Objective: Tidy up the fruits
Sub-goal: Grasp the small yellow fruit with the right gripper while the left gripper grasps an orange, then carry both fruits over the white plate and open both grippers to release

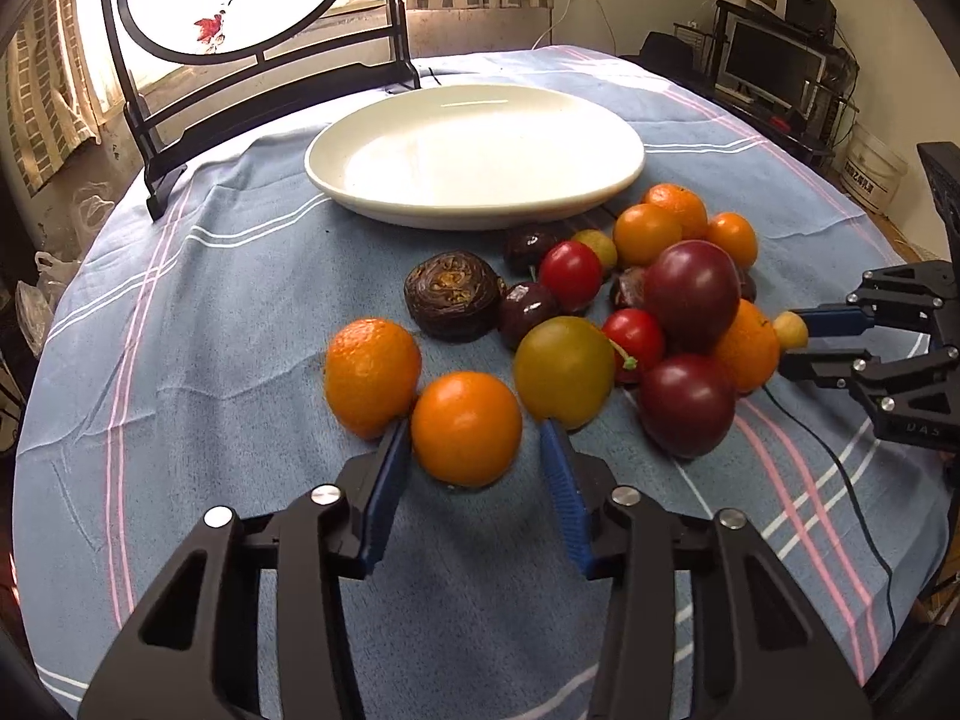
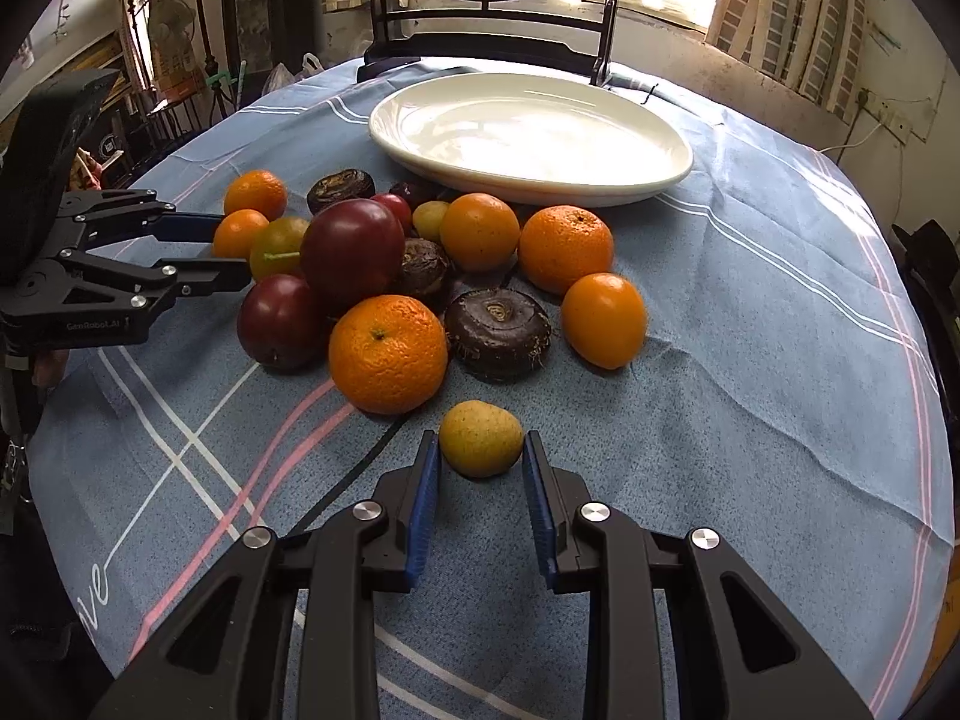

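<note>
A pile of fruit lies on the blue cloth in front of an empty white plate (image 1: 474, 150); the plate also shows in the right wrist view (image 2: 534, 132). My left gripper (image 1: 477, 444) is open, its blue pads on either side of a small orange (image 1: 466, 427); whether they touch it is unclear. The same orange appears in the right wrist view (image 2: 240, 233). My right gripper (image 2: 480, 450) is open around a small yellow fruit (image 2: 480, 438) that rests on the cloth. That fruit shows in the left wrist view (image 1: 789, 329) between the right fingertips.
The pile holds oranges (image 2: 389, 354), dark red plums (image 1: 690, 294), red cherry tomatoes (image 1: 570, 273), a green-yellow plum (image 1: 564, 372) and dark brown water chestnuts (image 1: 453, 294). A framed round screen (image 1: 240, 12) stands behind the plate. A black cable (image 1: 852, 492) runs across the cloth.
</note>
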{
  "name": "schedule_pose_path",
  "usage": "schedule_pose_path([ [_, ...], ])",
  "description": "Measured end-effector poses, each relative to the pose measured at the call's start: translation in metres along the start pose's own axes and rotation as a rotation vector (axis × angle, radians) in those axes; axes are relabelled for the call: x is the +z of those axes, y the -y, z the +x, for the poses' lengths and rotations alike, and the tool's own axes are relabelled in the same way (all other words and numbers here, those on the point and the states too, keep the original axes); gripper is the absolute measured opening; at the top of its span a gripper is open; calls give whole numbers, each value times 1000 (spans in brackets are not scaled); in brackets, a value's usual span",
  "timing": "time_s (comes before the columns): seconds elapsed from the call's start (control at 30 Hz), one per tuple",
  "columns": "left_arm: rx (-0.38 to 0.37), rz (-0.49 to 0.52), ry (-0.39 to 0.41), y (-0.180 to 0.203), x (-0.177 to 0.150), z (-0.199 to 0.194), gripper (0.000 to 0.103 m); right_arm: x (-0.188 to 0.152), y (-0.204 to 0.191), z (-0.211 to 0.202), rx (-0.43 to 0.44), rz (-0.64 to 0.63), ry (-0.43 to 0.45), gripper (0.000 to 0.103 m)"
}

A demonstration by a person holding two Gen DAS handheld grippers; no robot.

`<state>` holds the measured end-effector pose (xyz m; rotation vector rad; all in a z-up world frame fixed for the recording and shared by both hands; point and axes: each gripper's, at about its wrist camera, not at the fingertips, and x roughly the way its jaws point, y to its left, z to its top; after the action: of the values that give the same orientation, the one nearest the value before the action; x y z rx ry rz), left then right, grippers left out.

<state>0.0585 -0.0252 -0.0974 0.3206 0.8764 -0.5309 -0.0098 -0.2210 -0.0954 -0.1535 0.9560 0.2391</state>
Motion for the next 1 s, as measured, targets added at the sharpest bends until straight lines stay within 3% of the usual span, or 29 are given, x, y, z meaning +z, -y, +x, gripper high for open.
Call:
schedule_pose_path([
  [0.17,-5,-37,-8,-5,3,0,37,1,2,-3,-2,9,11,28],
  [0.3,-18,-23,32,-1,7,-21,37,12,6,-21,17,8,48,28],
  [0.4,4,-18,97,2,33,-38,37,38,10,-37,-13,-12,109,28],
  [0.53,33,-76,139,-1,91,-37,37,88,24,-42,-15,9,194,28],
  [0.7,82,-167,85,-15,142,3,37,140,49,-3,1,103,169,28],
  [1.0,149,-169,-5,-26,148,60,38,167,70,63,22,156,64,29],
])
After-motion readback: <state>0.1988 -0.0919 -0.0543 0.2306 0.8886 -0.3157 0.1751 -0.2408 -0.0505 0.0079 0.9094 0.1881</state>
